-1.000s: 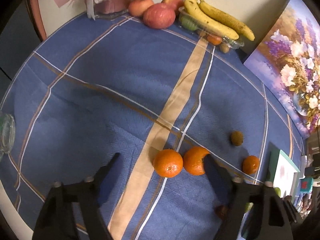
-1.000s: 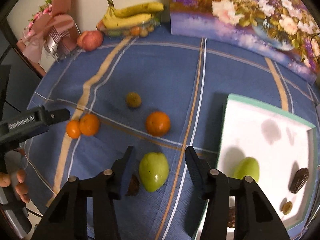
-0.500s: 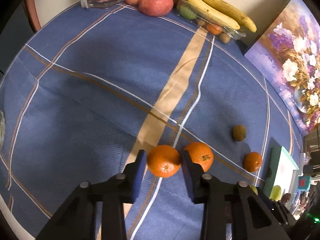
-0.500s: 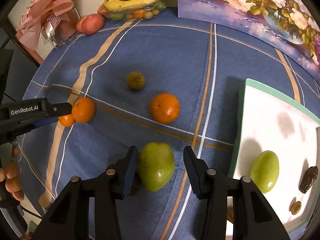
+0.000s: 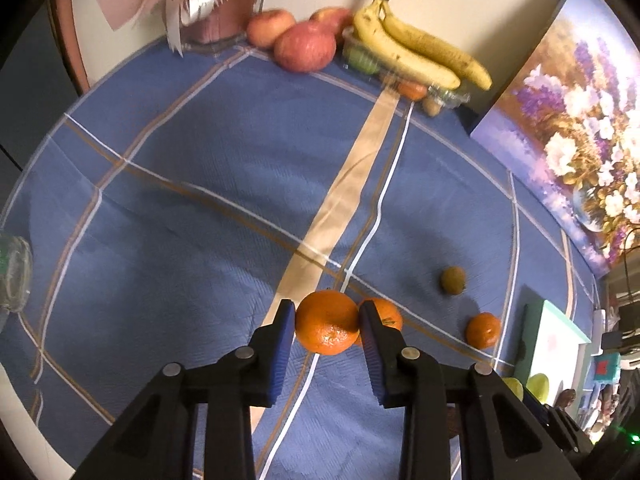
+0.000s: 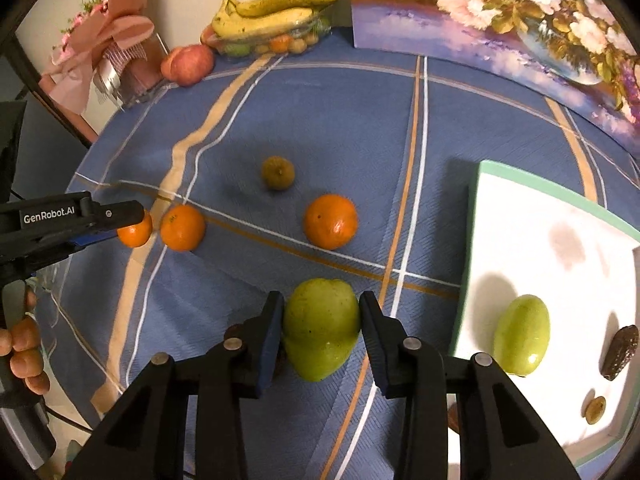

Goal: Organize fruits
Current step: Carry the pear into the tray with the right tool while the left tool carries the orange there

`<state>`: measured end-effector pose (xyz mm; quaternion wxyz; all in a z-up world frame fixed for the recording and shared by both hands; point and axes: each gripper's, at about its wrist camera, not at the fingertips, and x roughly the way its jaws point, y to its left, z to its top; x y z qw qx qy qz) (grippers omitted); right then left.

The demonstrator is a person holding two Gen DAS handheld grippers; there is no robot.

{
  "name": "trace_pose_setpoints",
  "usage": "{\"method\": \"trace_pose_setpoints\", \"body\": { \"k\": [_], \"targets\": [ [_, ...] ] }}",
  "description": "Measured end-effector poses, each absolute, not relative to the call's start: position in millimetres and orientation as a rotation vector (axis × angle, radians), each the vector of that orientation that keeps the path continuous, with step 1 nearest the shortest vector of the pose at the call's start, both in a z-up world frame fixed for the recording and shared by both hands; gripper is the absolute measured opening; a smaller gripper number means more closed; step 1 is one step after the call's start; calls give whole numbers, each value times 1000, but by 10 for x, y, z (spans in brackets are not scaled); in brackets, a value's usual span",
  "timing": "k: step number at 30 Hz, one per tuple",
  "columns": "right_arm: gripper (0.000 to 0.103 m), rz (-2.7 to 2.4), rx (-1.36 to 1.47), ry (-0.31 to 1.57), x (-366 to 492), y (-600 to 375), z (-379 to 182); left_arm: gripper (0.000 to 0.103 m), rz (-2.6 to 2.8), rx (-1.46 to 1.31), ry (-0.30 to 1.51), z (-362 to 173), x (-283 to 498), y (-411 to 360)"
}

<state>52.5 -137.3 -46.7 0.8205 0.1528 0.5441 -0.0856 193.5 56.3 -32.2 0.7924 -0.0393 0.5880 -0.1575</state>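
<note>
My left gripper [image 5: 326, 312] is shut on an orange [image 5: 328, 328] on the blue checked tablecloth; a second orange [image 5: 384, 314] lies just behind its right finger. In the right wrist view the same gripper [image 6: 134, 226] reaches in from the left around that orange [image 6: 136, 236]. My right gripper [image 6: 321, 308] is closing, and both pads touch the sides of a green fruit [image 6: 320, 326] on the cloth. A third orange [image 6: 330, 221] and a small brownish fruit [image 6: 277, 172] lie beyond it. To the right, a white green-rimmed tray [image 6: 520, 216] holds another green fruit [image 6: 521, 334].
Bananas [image 5: 416, 52] on a clear box and red apples [image 5: 306, 46] sit at the far table edge, beside a pink ribboned gift [image 5: 208, 4]. A flower painting [image 5: 560, 140] leans along the right. A glass jar [image 5: 14, 274] stands far left. A person's hand [image 6: 24, 356] holds the left gripper.
The left jaws went from wide open to shut on the nearer orange. The right jaws narrowed until they met the green fruit's sides.
</note>
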Motion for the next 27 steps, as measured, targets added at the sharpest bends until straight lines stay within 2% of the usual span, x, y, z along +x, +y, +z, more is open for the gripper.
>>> {"method": "trace_pose_setpoints", "body": {
  "k": [7, 27],
  "targets": [
    [40, -206, 324, 1122, 321, -1457, -219, 35, -343, -48, 1184, -19, 1790, 529],
    [40, -351, 415, 1055, -348, -2063, 54, 35, -416, 93, 1095, 326, 1336, -78]
  ]
}}
